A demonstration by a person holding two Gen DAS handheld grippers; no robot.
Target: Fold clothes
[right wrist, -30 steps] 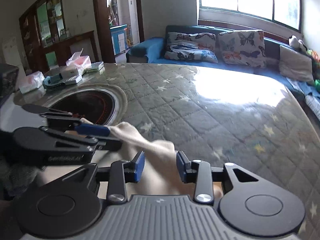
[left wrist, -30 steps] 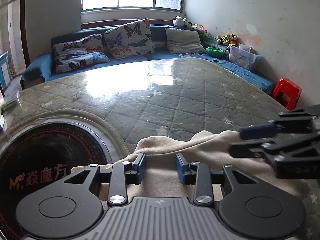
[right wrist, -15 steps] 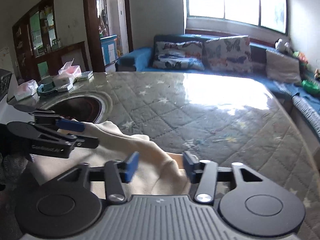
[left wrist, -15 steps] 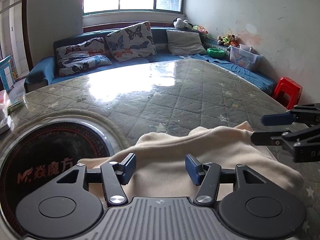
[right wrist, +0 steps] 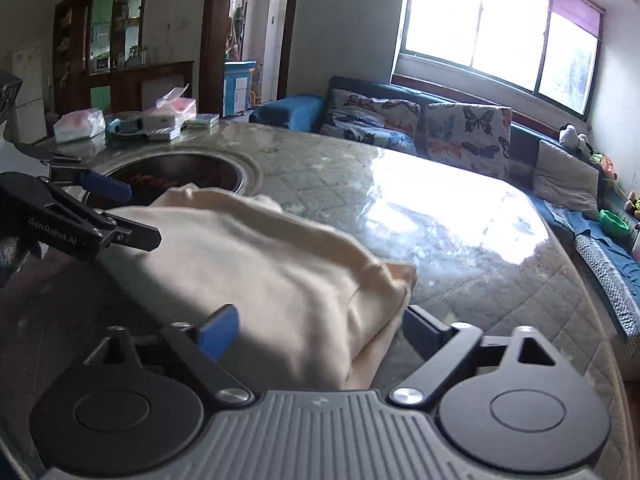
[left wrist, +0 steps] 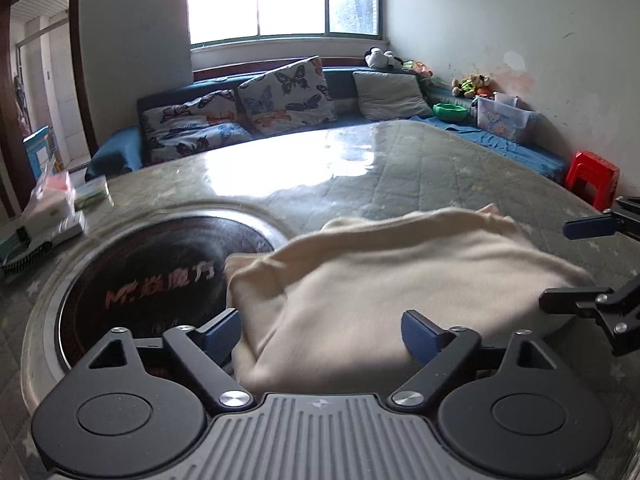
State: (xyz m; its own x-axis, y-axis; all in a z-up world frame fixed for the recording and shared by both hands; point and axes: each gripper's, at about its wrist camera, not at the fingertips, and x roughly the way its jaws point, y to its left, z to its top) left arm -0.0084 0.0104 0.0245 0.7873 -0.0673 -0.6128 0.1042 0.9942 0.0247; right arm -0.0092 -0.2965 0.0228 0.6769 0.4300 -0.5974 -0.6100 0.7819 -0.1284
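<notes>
On the counter (left wrist: 420,168), folded cream garment (left wrist: 400,280) lies, one edge over round cooktop (left wrist: 152,280); left hand-held gripper (left wrist: 322,334) and right hand-held gripper (right wrist: 316,330) both released, jaws wide at near edge; far counter bare.

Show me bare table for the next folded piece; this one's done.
Free: the quilted table between the cream garment and the sofa. Crowded: the far corner with tissue packs, beyond the round cooktop.
</notes>
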